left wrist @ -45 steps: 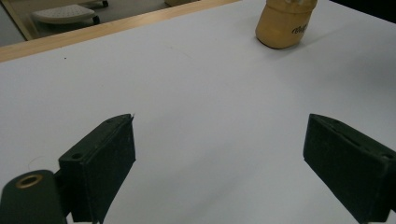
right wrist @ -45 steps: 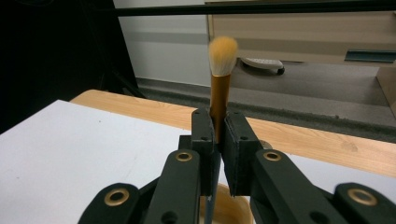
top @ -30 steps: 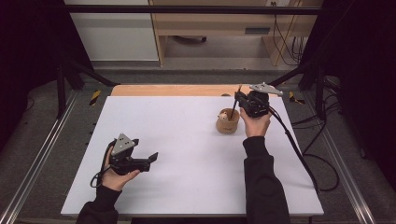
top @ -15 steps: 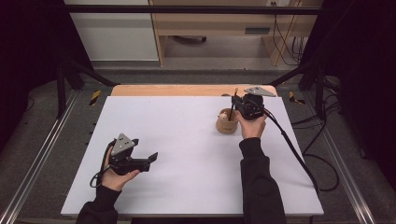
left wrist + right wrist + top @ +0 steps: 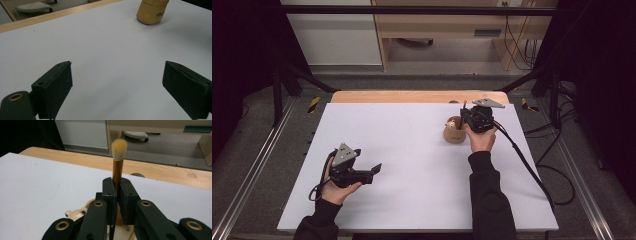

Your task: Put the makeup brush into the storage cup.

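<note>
Pinching hard, the right gripper (image 5: 116,192) has its two black fingers (image 5: 108,195) pressed against the gold handle of a makeup brush (image 5: 118,162), and the brush stands upright between them, pale bristle tip at the top. Right below those fingers sits a wooden holder (image 5: 454,134), rounded and tan, with a small cream figure (image 5: 75,213) peeking up at its rim (blurred, hard to say what it is). Whether the foot of the brush touches the holder's inside, you cannot tell from here.

From the high view, the right gripper (image 5: 470,119) hangs just over the holder toward the far right of the white worktop (image 5: 412,150), the person's right hand (image 5: 481,140) wrapped around its body, a black cable trailing off toward the table's right edge, grey three-cornered plate on top.

Over to the other side! The left gripper (image 5: 374,169) lies low near the worktop's near-left area, held in the left hand (image 5: 334,187), well apart from the holder. Its fingers (image 5: 53,88) are spread wide with nothing but bare white surface between them, and they point toward the holder (image 5: 151,12), far off at the top of that view.

Beyond the white sheet runs a strip of bare wood (image 5: 412,96) along the worktop's far edge.
</note>
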